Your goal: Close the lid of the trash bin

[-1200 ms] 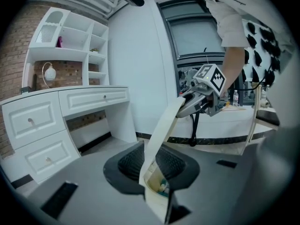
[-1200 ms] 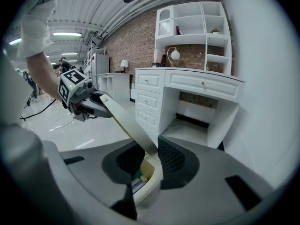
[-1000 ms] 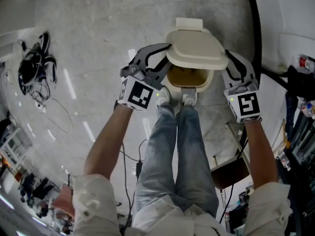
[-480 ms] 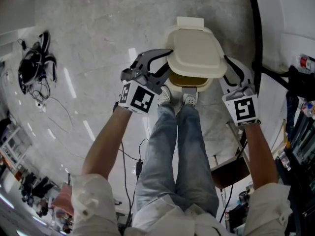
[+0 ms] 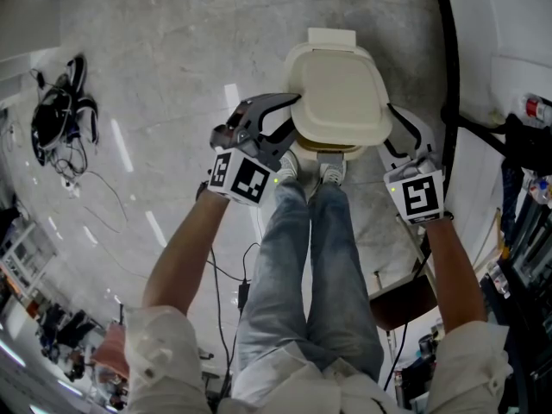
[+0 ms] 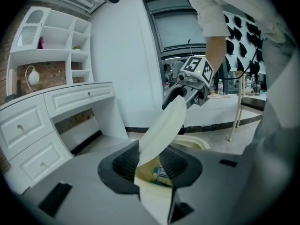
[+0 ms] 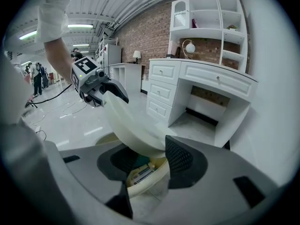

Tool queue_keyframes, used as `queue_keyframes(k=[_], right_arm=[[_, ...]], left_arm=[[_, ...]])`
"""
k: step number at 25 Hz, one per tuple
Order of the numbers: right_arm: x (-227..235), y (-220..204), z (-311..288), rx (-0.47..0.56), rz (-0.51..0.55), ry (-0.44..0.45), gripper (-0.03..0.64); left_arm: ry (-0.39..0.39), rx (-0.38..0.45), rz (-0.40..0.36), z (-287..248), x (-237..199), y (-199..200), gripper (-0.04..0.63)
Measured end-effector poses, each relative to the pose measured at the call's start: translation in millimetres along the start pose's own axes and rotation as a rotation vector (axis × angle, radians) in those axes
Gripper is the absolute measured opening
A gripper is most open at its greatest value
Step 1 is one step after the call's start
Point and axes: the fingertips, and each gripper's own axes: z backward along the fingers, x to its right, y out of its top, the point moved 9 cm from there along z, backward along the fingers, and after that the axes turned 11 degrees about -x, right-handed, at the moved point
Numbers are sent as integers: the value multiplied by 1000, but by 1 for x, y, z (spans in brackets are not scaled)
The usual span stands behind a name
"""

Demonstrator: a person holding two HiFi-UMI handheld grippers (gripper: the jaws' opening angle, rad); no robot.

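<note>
While one cream lid hangs tilted just above the rim of a single trash bin, two hand-held grippers flank it, one on each side. The left gripper has the lid's left edge between its jaws, which have just been opening; the edge rests against one pad with a gap beside the other, so it is no longer clamped. The right gripper mirrors it on the opposite edge, its jaws also just opened a little, the lid's rim lying loosely between the pads. Each gripper carries one marker cube, two in all. Two pale shoes stand on the marble floor, toes at the foot of the bin.

From the head view the lid covers nearly all of the bin, hiding its body and inside. Only the gripper views show the narrow opening under the lid, where some packaging lies, too small to identify. One tangle of black cables lies well apart on the floor to the left. A white desk with drawers stands behind, cut off at the frame's edge.
</note>
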Motion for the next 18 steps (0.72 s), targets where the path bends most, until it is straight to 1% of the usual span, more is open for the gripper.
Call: queue_keyframes(k=[5, 9, 11, 15, 18], right_arm=[[-6, -8, -3, -25, 69, 19, 193], [-10, -12, -6, -40, 96, 45, 215], [-11, -12, -7, -50, 108, 62, 239], [-14, -18, -10, -69, 134, 91, 262], [-17, -19, -11, -91, 153, 120, 276]], left_arm=[[-28, -34, -54, -3, 7, -5, 143], [-61, -54, -83, -3, 10, -9, 158], [-86, -61, -91, -4, 11, -11, 170], [-151, -76, -109, -5, 13, -14, 196], [-207, -85, -114, -6, 15, -17, 229]])
